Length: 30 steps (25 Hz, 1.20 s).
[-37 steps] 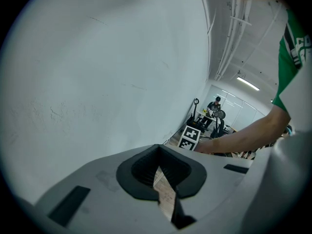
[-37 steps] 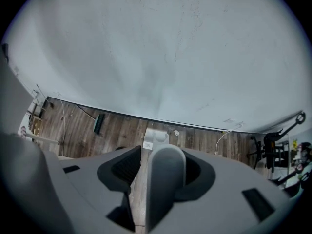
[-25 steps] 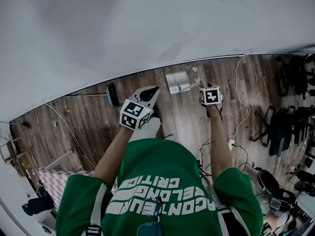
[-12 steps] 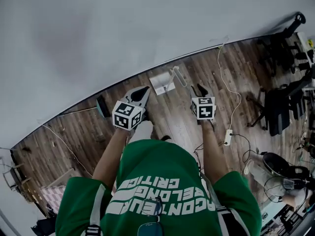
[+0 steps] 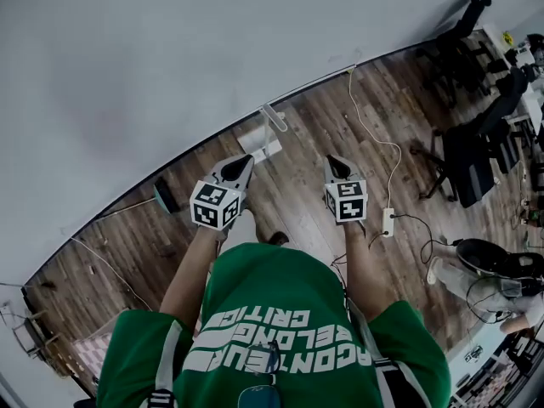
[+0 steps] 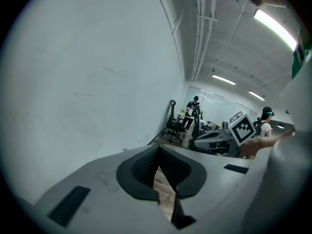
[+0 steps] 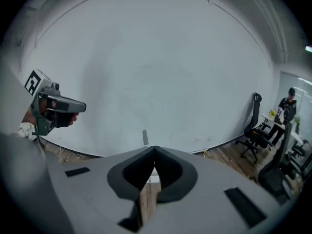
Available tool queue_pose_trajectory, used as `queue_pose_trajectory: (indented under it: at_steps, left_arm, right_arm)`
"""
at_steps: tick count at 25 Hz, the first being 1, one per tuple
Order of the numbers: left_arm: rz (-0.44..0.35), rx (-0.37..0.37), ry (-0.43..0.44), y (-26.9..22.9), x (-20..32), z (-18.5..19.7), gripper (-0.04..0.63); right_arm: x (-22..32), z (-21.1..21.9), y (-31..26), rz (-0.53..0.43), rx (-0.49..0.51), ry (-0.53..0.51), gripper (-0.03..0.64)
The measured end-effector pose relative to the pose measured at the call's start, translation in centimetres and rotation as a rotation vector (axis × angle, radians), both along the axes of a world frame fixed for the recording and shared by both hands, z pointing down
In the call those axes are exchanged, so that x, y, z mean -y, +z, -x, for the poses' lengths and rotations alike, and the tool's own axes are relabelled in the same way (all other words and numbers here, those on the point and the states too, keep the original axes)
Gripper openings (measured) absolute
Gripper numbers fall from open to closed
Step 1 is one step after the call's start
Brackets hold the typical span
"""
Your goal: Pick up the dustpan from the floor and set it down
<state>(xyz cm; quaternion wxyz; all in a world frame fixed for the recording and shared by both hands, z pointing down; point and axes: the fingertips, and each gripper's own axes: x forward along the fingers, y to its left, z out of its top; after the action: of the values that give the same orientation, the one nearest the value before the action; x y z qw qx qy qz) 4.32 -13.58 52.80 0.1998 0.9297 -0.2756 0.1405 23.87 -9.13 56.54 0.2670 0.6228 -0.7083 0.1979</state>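
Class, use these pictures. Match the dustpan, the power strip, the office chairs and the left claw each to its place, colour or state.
Column A
1. dustpan
2. power strip
3. office chairs
4. left claw

Column B
a. shut, nothing in it
b. black, at the head view's right edge
c. standing by the wall, handle up
d. white, lying flat on the open floor

Pairs: 1-c, 2-d, 3-b, 4-a
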Motion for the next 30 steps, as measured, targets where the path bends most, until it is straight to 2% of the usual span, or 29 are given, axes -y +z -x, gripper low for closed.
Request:
queue_pose_trajectory:
  at_steps: [14,21,30]
  left_arm:
    - [0.005,-0.002,0.082,0.4,-9.1,-4.2,-0.005]
    - [0.002,0.009,0.108,0.0,-12.3,-4.0,-0.006]
    - [0.018,0.019,0.118,0.8,-14.6,-3.0,-0.005]
  right_arm:
    - [-11.5,-2.9,-1.8,-0.066,0.039,0.081,0.008]
    - [-15.6,-3.0,-2.0,-0.074,0.049,0.112,0.008]
    - [-17.7,-2.0,-1.9,-0.073,0.051,0.121,0.008]
